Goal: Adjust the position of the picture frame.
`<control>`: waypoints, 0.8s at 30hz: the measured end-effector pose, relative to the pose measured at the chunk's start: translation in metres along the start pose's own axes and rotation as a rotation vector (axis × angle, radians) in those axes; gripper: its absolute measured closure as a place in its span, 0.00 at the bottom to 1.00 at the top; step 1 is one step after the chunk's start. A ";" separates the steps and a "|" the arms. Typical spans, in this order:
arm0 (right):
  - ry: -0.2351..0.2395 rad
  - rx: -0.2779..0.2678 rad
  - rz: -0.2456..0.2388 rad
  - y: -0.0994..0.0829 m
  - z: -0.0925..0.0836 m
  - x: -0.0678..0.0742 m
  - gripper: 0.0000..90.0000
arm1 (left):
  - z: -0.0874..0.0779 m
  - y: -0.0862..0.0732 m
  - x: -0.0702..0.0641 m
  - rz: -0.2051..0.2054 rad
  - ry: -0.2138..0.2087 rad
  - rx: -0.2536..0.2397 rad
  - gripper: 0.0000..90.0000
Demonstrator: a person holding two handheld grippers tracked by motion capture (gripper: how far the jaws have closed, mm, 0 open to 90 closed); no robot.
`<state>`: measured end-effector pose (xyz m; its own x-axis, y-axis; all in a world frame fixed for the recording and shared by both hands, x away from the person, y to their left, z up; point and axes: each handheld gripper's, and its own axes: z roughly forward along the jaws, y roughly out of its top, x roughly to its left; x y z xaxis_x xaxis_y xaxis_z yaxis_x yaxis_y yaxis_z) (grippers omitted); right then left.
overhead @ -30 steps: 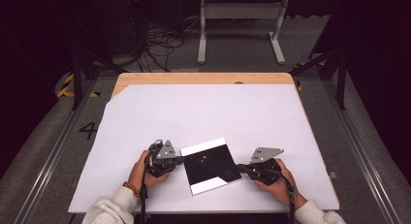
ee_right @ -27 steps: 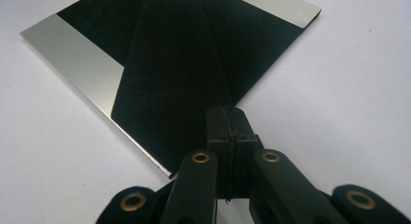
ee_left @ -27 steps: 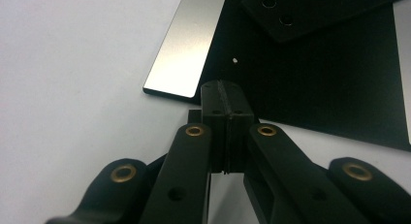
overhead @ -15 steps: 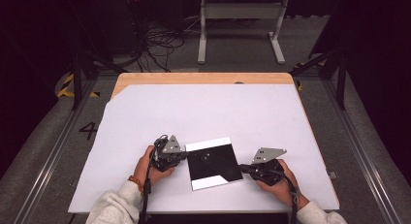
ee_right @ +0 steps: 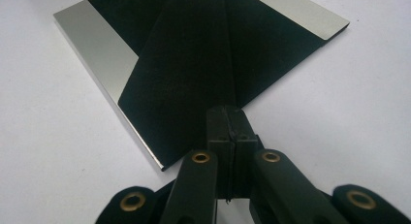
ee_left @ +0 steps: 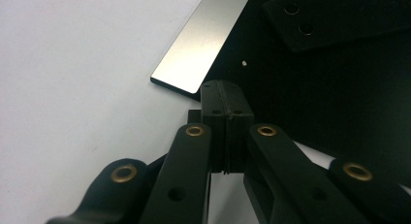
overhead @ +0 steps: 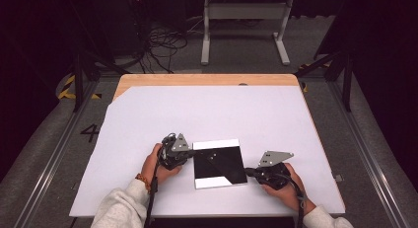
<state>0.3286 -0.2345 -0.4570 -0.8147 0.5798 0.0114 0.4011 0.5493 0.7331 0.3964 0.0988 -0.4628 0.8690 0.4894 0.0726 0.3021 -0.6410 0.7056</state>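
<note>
On the white table [overhead: 148, 129], left claw [overhead: 186, 156] pressed together against the mirror plate [overhead: 219, 164] edge, right claw [overhead: 250, 172] likewise closed, empty.

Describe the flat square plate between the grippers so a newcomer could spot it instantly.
On the white table, look at the near edge, between the left gripper and right gripper. The plate lies flat there: a glossy, mirror-like dark square with pale bands along two edges.

One square mirror plate [overhead: 219, 163], two hand-held grippers, left [overhead: 186, 155] and right [overhead: 250, 172], one white table [overhead: 217, 114].
</note>
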 end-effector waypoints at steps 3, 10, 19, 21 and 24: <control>-0.003 -0.004 0.003 -0.001 -0.001 0.000 1.00 | 0.003 0.003 0.001 -0.001 0.006 -0.005 1.00; -0.006 -0.006 0.000 -0.003 -0.002 0.001 1.00 | 0.008 0.006 0.002 0.009 0.017 -0.007 1.00; -0.015 -0.005 -0.010 -0.003 -0.003 0.001 1.00 | 0.010 0.008 0.001 0.012 0.037 -0.016 1.00; -0.018 -0.005 -0.013 -0.003 -0.003 0.002 1.00 | 0.007 0.007 0.000 0.009 0.019 -0.021 0.99; -0.022 -0.010 -0.014 -0.003 -0.005 0.002 1.00 | -0.005 0.006 -0.003 0.008 0.004 -0.045 0.99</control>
<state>0.3234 -0.2380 -0.4559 -0.8107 0.5853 -0.0142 0.3853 0.5517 0.7396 0.3941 0.0964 -0.4556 0.8698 0.4868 0.0809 0.2771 -0.6174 0.7363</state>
